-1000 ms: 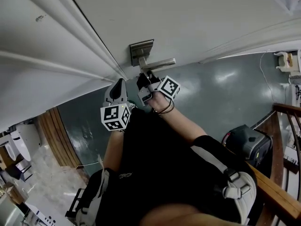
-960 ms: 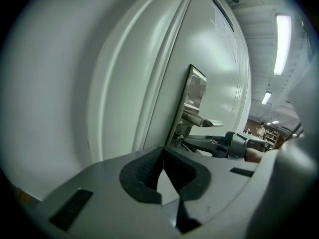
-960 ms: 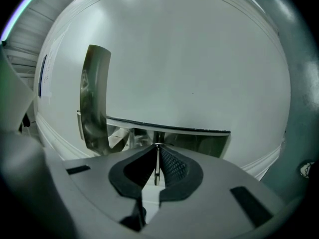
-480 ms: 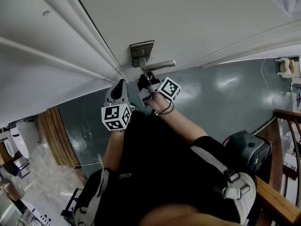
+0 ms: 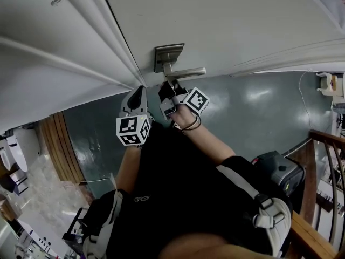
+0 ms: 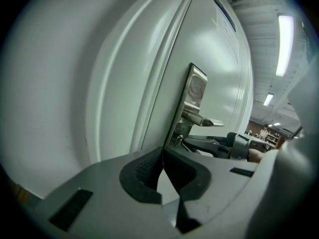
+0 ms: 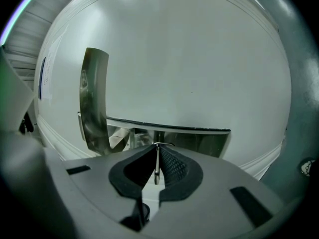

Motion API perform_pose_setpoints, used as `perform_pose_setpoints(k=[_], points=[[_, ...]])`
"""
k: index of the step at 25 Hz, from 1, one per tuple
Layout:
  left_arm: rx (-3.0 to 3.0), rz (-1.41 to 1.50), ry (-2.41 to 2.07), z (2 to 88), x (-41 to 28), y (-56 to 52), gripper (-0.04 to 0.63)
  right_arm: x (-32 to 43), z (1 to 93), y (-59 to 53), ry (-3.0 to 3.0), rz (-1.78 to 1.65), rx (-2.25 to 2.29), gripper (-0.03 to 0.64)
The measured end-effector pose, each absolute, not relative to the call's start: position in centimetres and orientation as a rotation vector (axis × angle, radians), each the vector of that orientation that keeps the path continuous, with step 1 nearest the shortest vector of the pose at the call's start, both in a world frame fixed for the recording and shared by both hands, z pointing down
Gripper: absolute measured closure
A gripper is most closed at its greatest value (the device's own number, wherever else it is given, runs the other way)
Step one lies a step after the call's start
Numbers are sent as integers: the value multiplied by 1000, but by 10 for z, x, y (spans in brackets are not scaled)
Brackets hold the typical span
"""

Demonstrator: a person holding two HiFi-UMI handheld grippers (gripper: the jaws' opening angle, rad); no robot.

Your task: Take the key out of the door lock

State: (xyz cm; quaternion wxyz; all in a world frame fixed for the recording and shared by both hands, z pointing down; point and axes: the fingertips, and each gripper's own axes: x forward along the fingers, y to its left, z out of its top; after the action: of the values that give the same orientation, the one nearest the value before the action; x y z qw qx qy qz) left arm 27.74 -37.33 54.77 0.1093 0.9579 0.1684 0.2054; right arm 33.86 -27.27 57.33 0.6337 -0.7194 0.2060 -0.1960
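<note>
Right gripper (image 7: 157,154): clenched on the key (image 7: 156,167), which sits just under the lever handle (image 7: 169,129), at the lock.
Left gripper (image 6: 162,156): closed, empty, parked beside the door (image 6: 124,83).
Change: I see none, both grippers unmoved. I judge withdrawal not begun.

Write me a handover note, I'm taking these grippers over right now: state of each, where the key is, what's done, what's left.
Left gripper: shut, empty, held near the door, beside the right gripper.
Right gripper: shut on the key, just under the lever handle, at the lock plate.
Done: key gripped; it appears not yet out of the lock.
Left: pull the key straight out, away from the door.
</note>
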Motion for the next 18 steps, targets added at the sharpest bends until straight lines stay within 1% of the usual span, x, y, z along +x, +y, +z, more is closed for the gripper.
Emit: perform_pose_setpoints(k=[11,18], points=[[2816,605,467,553,280,-372,571,331,575,-272,529,-458,-1656,589],[2815,591,457,549,270,-370,571,329,574,-272,543,-459,-1666,588]])
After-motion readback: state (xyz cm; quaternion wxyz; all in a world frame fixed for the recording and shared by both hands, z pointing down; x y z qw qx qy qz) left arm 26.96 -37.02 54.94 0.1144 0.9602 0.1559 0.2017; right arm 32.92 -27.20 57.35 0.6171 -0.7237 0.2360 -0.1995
